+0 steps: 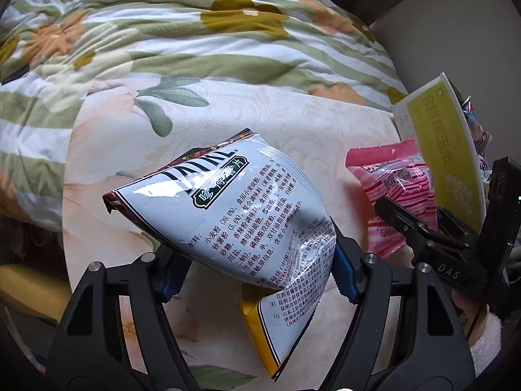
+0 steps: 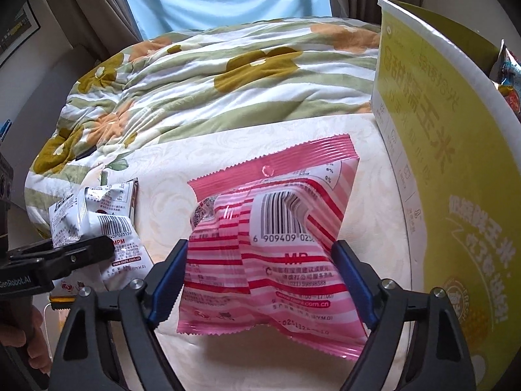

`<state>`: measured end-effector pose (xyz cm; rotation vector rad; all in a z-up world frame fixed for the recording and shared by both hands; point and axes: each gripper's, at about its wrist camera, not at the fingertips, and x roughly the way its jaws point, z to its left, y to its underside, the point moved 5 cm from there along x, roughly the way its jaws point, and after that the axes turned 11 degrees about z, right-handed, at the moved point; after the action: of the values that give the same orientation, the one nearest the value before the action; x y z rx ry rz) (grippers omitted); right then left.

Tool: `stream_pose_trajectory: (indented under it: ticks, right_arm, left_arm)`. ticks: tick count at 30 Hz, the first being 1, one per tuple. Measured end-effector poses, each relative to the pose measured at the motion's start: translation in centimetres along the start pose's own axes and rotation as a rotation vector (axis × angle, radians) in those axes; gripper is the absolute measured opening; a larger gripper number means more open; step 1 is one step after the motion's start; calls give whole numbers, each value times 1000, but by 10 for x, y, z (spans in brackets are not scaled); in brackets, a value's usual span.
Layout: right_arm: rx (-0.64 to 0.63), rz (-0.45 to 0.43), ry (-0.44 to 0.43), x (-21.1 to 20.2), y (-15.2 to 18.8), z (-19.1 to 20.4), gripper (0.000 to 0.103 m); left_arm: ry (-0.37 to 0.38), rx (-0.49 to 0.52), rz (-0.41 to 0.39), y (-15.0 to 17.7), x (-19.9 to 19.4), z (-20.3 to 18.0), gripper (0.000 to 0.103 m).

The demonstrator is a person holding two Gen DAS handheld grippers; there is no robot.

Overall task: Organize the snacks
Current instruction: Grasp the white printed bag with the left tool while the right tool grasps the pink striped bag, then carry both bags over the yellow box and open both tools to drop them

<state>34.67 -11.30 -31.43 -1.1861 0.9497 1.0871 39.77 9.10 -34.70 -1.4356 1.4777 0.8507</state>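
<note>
On the cream patterned bedsheet [image 2: 293, 143], left side: a rumpled quilt [image 1: 169, 32] with green stripes and ochre and orange flowers is bunched up behind the work area, filling the far half of both views.

Left gripper [image 1: 257, 270]: blue pads pinch the lower part of a white snack bag [image 1: 234, 215], one pad on each side, the foil creased and dented where they press. Bag is lifted off the sheet and tilted, its sealed top edge pointing up and to the left; a yellow-gold panel shows on its underside. Printed ingredient text faces the camera. From the right wrist view the same white snack bag [image 2: 97, 224] sits at far left, barcode showing, with the left gripper's black finger across it.

Centre: pink striped snack bag [image 2: 270, 251], barcode side up, is caught between the right gripper [image 2: 260, 280] pads. Both blue pads press on its side edges and the pack buckles along the middle. Its lower seam hangs clear of the sheet, with a shadow under it. In the left wrist view the pink striped snack bag [image 1: 394, 195] shows just beside the white one, apart from it.

Right: a yellow cardboard box [image 2: 449, 176] with white rim stands just beside the pink pack, open top, wall bearing large printed characters. More wrappers [image 2: 508, 78] poke above its rim; cannot tell what they are.

Far left bottom of the right wrist view: part of a hand [image 2: 29, 342] at the frame edge.
</note>
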Motion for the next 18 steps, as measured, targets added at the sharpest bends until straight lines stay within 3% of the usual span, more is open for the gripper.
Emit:
stream_pose_trajectory:
  ticks: [2,9,13,18]
  right_arm:
    - [-2,1,1,-2,2,1,75]
    - [-31,-44,-18,-22,7,13,72]
    - [-48,-98,-60,-55,10,21,72]
    - [-75,-160,-131,-112,13,20,72]
  left_arm:
    - [-13,5,-3,3,-3,1,70]
    - [-54,13,-40,9,-24,-1,70]
    - [-62,10,-81,12,-51,-13,70]
    - [-55,17,-157,16,-100,-58,70]
